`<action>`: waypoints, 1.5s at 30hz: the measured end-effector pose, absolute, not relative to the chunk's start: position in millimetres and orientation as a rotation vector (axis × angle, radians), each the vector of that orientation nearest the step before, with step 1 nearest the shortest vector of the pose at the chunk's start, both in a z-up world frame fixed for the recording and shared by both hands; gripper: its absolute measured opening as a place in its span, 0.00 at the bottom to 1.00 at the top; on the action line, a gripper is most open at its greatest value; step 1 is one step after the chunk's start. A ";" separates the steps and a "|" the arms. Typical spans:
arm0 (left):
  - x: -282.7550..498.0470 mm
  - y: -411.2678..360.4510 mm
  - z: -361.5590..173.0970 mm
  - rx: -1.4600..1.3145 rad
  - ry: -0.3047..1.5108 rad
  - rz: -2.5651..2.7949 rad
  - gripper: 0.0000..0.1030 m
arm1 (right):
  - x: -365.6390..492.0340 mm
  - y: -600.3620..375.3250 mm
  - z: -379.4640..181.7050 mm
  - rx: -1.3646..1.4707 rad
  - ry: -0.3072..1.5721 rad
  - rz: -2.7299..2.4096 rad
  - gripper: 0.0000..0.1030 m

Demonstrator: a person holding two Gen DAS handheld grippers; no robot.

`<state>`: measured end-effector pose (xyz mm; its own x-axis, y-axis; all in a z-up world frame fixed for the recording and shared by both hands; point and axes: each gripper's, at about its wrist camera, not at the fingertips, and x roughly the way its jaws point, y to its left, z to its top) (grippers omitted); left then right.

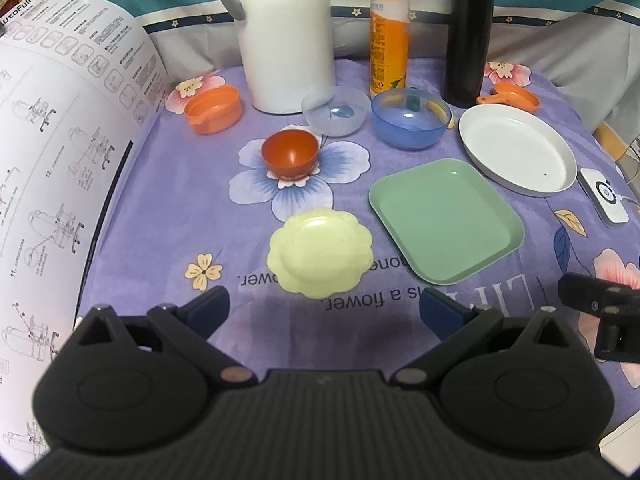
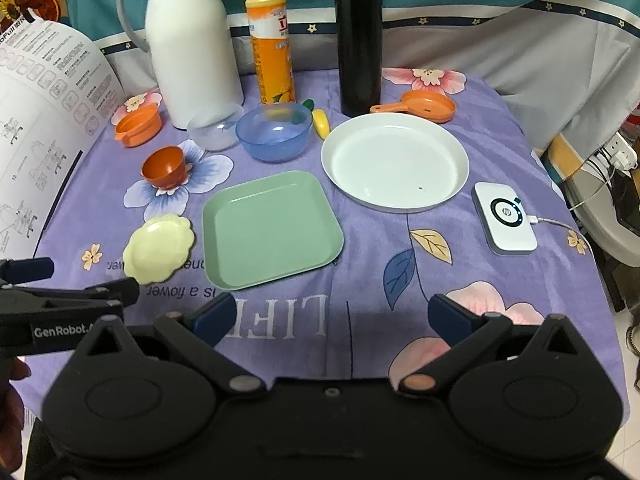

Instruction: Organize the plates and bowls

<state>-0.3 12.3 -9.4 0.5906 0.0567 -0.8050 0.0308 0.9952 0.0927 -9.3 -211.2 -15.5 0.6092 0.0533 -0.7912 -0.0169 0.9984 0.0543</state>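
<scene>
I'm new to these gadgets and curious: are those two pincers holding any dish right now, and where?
Nothing is held. The left gripper and right gripper are both open over the cloth, short of the yellow plate and green plate.

The tablecloth (image 2: 360,240) is purple with big blue-white and pink flowers, leaves and dark lettering. On it lie a mint-green square plate (image 2: 272,228), a white round plate (image 2: 394,160), a pale yellow scalloped plate (image 2: 158,248), a rust-red bowl (image 2: 164,170), a translucent blue bowl (image 2: 274,132) and a clear bowl (image 2: 214,128). Along the far edge stand a white jug (image 2: 192,48), an orange bottle (image 2: 272,48) with a yellow cap and a black flask (image 2: 358,40).
</scene>
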 end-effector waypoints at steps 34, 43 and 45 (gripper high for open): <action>90.0 -55.5 -23.4 0.168 0.895 -0.047 1.00 | 89.3 -302.0 -43.7 0.138 0.814 0.036 1.00; 121.4 -96.3 -33.9 0.195 0.875 -0.037 1.00 | 159.9 -365.1 -62.2 0.213 0.818 -0.093 0.78; 128.8 -104.2 -37.2 0.205 0.878 -0.036 1.00 | 169.1 -374.7 -70.2 0.227 0.827 -0.089 0.70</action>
<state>128.8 -104.2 -37.2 0.6392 0.0533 -0.7672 0.1150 0.9798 0.1638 169.1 -374.7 -70.2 0.6749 0.0099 -0.7378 0.1668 0.9720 0.1656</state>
